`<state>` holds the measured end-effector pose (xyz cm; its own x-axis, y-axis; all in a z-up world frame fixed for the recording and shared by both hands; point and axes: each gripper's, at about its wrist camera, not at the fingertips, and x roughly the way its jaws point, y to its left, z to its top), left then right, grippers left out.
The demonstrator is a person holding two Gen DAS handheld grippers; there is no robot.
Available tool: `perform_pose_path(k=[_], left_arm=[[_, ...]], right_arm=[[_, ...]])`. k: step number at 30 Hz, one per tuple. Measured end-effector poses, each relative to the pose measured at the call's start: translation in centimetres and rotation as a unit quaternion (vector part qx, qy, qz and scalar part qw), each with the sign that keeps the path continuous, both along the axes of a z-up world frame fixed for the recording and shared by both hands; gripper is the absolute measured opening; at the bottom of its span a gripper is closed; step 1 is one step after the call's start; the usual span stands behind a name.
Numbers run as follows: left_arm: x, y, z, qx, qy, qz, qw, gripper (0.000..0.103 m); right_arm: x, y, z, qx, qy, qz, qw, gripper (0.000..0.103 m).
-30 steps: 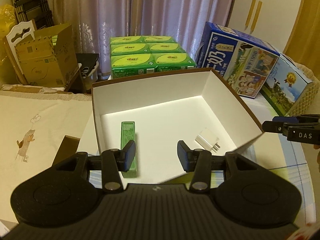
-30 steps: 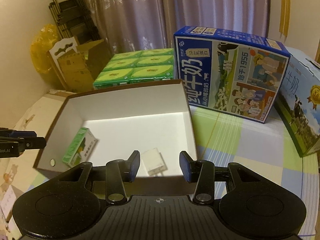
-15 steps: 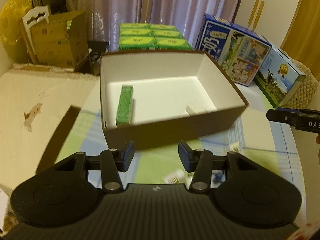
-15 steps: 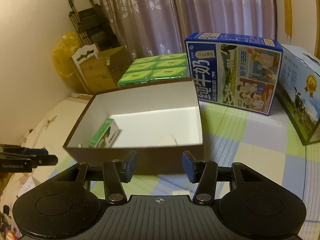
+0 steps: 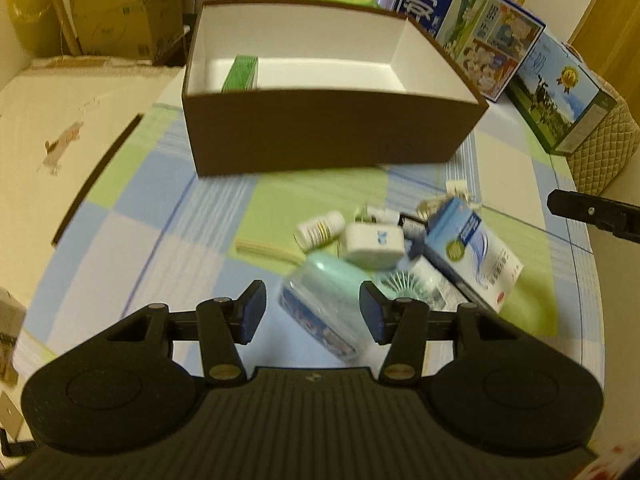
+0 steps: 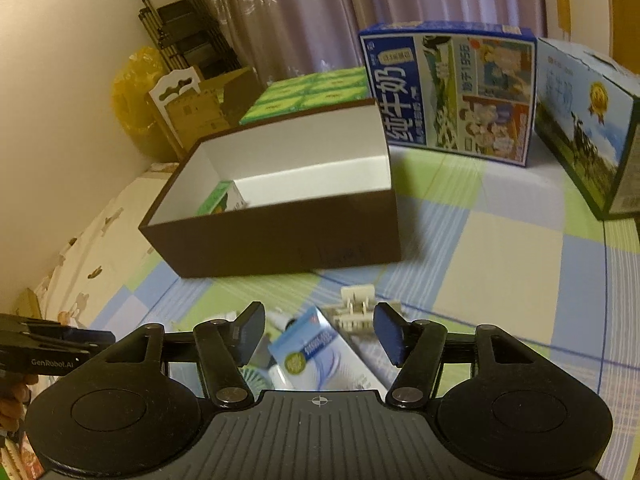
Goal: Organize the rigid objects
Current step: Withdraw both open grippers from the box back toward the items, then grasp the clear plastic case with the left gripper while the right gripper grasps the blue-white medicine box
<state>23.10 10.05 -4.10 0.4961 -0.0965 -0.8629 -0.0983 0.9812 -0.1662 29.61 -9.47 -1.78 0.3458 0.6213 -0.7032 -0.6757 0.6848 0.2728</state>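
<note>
A brown box with a white inside [image 5: 320,140] [image 6: 280,236] stands on the checked cloth and holds a green carton [image 5: 240,74] [image 6: 218,200]. A pile of small items lies in front of it: a mint-green case [image 5: 328,284], a white charger [image 5: 374,244], a small white bottle [image 5: 318,230], a blue-white box [image 5: 468,248] [image 6: 320,354] and a white clip [image 6: 356,312]. My left gripper [image 5: 312,312] is open above the mint-green case. My right gripper [image 6: 318,330] is open above the blue-white box.
Two blue milk cartons [image 6: 452,88] [image 6: 588,120] stand at the back right. Green packs [image 6: 308,94] and a cardboard box [image 5: 116,12] sit behind the brown box. A beige cloth [image 5: 52,120] lies at the left. The table edge curves at the right.
Both grippers have pulled back from over the brown box toward me and lowered; the pile of small items in front of the box has come into view. Both stay open.
</note>
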Motion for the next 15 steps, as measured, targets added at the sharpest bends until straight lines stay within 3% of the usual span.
perform_pose_path(k=[15], left_arm=[[-0.6,-1.4,-2.1,-0.01,0.026,0.015,0.9995,0.049]], right_arm=[[-1.2,-1.9,-2.9,-0.035,0.02,-0.005,0.999,0.064]])
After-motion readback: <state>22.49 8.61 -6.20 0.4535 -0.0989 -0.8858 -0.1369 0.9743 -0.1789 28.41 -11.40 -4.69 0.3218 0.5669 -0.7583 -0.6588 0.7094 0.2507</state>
